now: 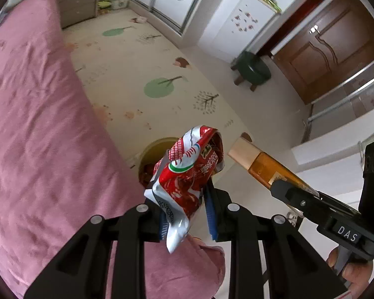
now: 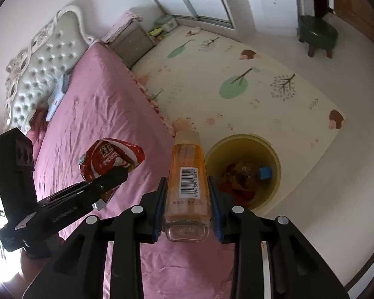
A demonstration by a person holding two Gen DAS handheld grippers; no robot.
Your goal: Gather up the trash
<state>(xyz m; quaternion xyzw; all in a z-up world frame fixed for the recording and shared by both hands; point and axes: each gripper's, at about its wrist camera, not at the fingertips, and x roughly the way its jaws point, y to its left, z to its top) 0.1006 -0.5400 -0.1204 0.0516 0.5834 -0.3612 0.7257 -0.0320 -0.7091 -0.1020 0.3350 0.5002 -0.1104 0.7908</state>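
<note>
My left gripper (image 1: 184, 199) is shut on a crumpled red and silver snack wrapper (image 1: 187, 174), held over the bed's edge close to a yellow trash bin (image 1: 153, 150). My right gripper (image 2: 187, 194) is shut on an amber plastic bottle (image 2: 187, 174) with a barcode label, cap pointing forward. The bottle also shows in the left wrist view (image 1: 261, 164). The yellow bin (image 2: 269, 147) stands on the floor to the right of the bottle and holds red wrappers and a blue block. The wrapper (image 2: 112, 157) and the left gripper (image 2: 107, 177) show at left in the right wrist view.
A pink bed (image 1: 37, 124) fills the left side, with a tufted headboard (image 2: 42, 59). A patterned play mat (image 1: 142, 62) covers the floor. A green stool (image 1: 253, 69) stands near a brown door (image 1: 331, 49). A nightstand (image 1: 77, 5) sits by the bed's head.
</note>
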